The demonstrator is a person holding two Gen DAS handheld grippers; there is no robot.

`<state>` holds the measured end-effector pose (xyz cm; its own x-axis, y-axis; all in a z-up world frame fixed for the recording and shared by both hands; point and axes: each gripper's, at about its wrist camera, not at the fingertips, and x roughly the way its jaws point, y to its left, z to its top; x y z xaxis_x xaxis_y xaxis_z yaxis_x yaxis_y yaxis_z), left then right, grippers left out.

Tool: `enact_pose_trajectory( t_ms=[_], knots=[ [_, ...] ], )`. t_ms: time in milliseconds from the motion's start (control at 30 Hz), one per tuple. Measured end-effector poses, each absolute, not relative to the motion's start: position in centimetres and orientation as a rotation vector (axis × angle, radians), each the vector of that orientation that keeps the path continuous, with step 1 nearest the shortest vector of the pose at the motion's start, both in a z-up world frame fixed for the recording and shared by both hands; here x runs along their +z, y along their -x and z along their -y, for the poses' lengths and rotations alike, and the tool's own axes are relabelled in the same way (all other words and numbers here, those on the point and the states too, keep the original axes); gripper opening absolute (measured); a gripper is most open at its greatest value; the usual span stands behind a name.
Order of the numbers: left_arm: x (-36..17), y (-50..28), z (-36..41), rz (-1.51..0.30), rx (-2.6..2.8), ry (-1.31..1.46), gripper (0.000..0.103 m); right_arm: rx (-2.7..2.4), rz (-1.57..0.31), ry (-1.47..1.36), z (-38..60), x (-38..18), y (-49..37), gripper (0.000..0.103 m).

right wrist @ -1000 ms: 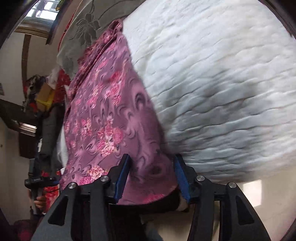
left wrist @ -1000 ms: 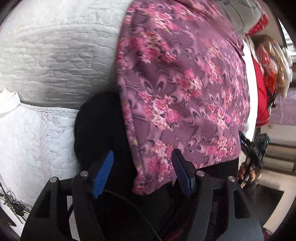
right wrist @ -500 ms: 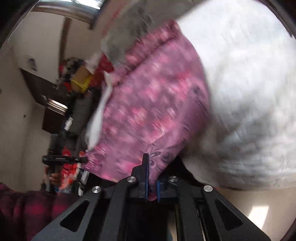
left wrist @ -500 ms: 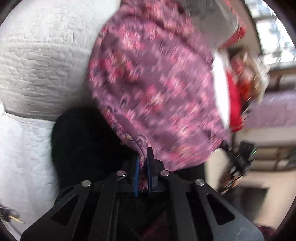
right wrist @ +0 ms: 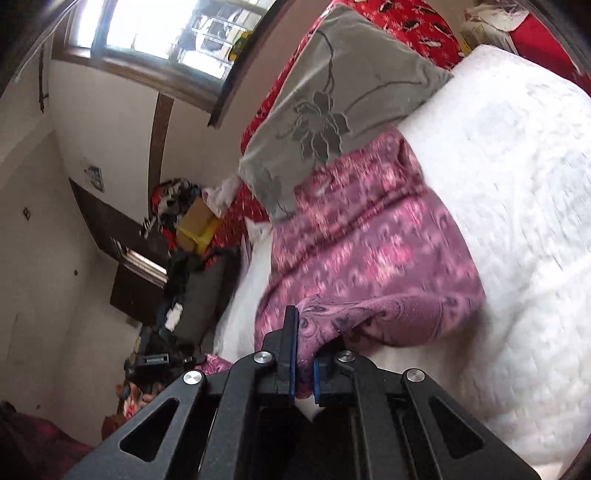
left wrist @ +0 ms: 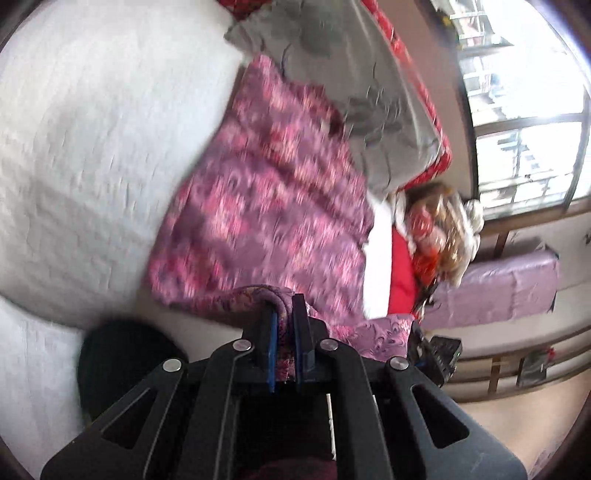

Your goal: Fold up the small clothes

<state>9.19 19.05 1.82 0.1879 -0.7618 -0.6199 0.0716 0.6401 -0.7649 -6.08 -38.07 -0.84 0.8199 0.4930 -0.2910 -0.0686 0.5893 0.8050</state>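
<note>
A purple garment with pink flowers point(left wrist: 269, 206) lies on the white quilted bed point(left wrist: 92, 155). Its near hem is raised off the bed. My left gripper point(left wrist: 283, 314) is shut on one corner of that hem, with cloth bunched between the blue pads. In the right wrist view the same garment point(right wrist: 373, 251) stretches away from my right gripper point(right wrist: 303, 347), which is shut on the other hem corner. The far end of the garment still rests on the bed by a grey pillow point(right wrist: 332, 110).
The grey flowered pillow point(left wrist: 354, 81) and a red patterned cover point(right wrist: 406, 22) lie at the head of the bed. A black rounded object point(left wrist: 122, 362) sits low at the bed's edge. Clutter, a dark cabinet point(right wrist: 122, 266) and windows lie beyond.
Both grippers went from open around the hem to shut on it. They then rose, lifting the near edge of the garment off the bed and tilting the views toward the room.
</note>
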Motion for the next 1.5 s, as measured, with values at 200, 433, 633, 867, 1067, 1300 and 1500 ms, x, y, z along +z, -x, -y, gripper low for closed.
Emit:
enact_pose_trajectory(
  t_ms=[200, 433, 633, 867, 1067, 1300, 1500],
  knots=[
    [2.9, -15.4, -18.3, -1.164, -0.628, 0.724, 0.005, 0.298, -0.505, -0.887, 39.6, 0.8, 0.5, 0.005],
    [1.9, -22.8, -16.0, -1.157, -0.607, 0.775, 0.005, 0.239, -0.521, -0.921, 41.4, 0.2, -7.2, 0.005],
    [0.8, -29.4, -15.0, -1.115, -0.576, 0.857, 0.005, 0.19, -0.497, -0.985, 43.6, -0.7, -13.6, 0.005],
    [-2.0, -36.6, -13.5, -1.148, -0.498, 0.886, 0.005, 0.098, -0.512, -1.087, 46.2, -2.9, -20.8, 0.005],
    [-4.5, -39.5, -13.4, -1.245, -0.495, 1.003, 0.005, 0.038, -0.566, -1.217, 47.8, -4.9, -24.3, 0.012],
    [-2.5, -38.7, -15.0, -1.173, -0.567, 1.058, 0.025, -0.047, -0.448, -1.237, 50.3, -3.2, -21.8, 0.029],
    [-1.6, -38.3, -16.2, -1.188, -0.52, 0.945, 0.042, -0.11, -0.585, -1.045, 49.2, -2.6, -20.8, 0.03]
  ],
)
